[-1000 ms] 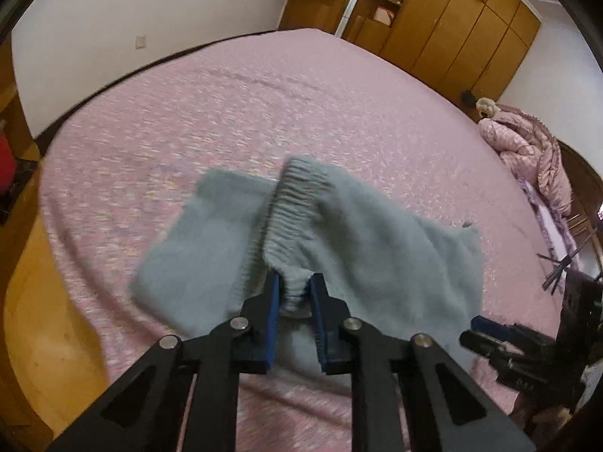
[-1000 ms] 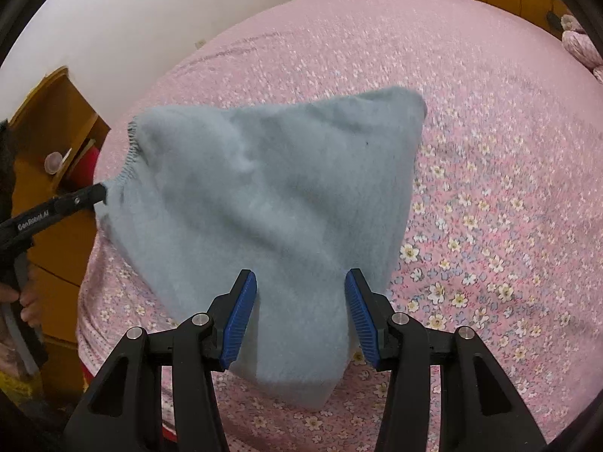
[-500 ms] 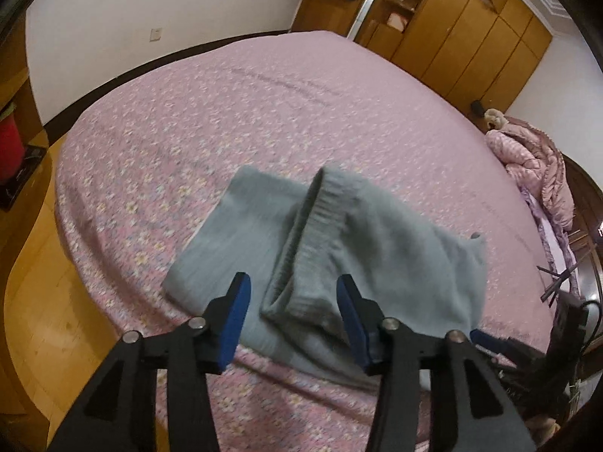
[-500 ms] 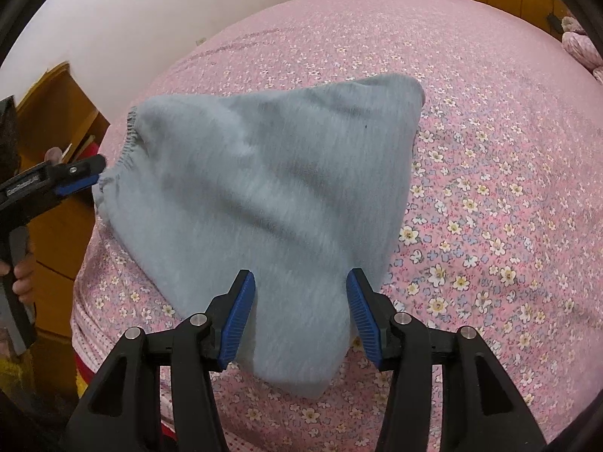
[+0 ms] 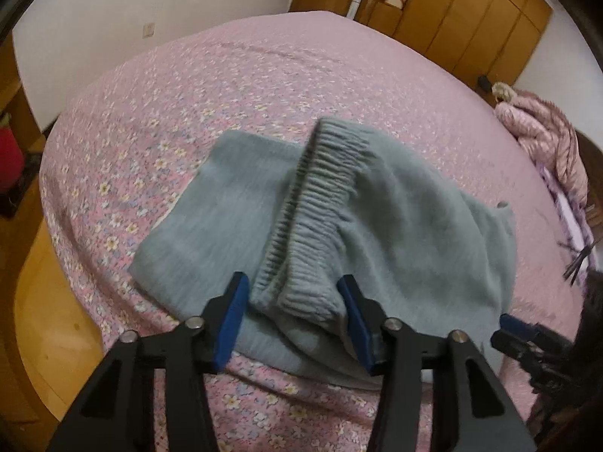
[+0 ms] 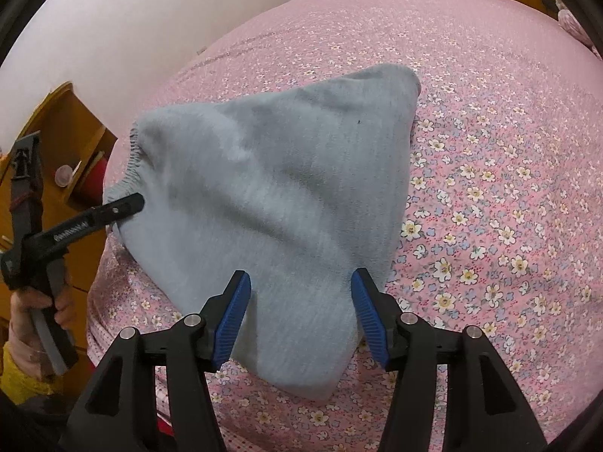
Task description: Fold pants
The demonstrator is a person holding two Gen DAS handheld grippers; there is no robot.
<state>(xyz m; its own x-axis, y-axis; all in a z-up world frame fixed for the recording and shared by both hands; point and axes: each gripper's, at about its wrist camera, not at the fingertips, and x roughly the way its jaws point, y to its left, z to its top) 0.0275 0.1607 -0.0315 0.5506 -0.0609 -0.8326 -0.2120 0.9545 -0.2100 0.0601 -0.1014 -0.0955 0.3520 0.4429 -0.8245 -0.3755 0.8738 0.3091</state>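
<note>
The left hand-held gripper point(image 5: 294, 314) stands with its jaws parted and easing inward, the ribbed waistband point(image 5: 320, 203) of the grey pants point(image 5: 414, 233) lying between the blue pads but not pinched — there is a gap on both sides. From these fingertips the waistband runs straight away, up the left-wrist view, so its long axis lines up with the way the gripper points.

The right hand-held gripper point(image 6: 299, 318) is also unclamped, its jaws widening, with the near corner of the folded cloth lying loose between them. In the right-wrist view the pants point(image 6: 279, 203) spread up and leftward from this gripper toward the elastic edge, where the tip of the left tool point(image 6: 124, 205) touches it, held by a hand point(image 6: 41, 301).

The garment rests in a folded heap on the pink flowered bed point(image 6: 490, 150), near its front edge. Each tool is at its own end of the bundle — the left nearest the waistband, the right nearest the opposite corner. Any further fold would likely run across the line between them.
</note>
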